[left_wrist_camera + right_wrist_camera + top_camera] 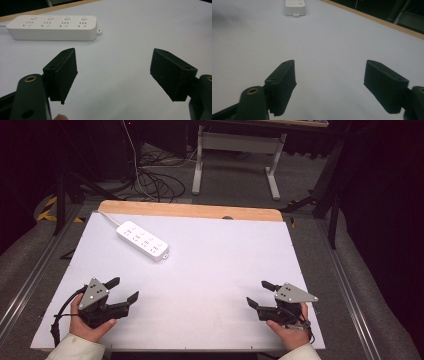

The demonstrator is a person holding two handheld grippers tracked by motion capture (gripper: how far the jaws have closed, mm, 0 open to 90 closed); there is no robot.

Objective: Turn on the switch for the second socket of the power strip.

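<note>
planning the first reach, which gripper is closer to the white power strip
Left. The left gripper sits at the table's near left, below the power strip. The right gripper sits at the near right, well across the table from it.

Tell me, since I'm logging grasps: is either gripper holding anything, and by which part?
Nothing is held. The left gripper and right gripper both have open, empty jaws; the power strip lies untouched.

We see cream sleeves [75, 347] at both wrists. Left gripper [124, 290] and right gripper [260, 294] are black, each with a grey three-cornered plate [93, 293], dotted with holes. Brass-ringed holes [30, 79] sit behind the jaws; a black cable [60, 312] trails off.
</note>
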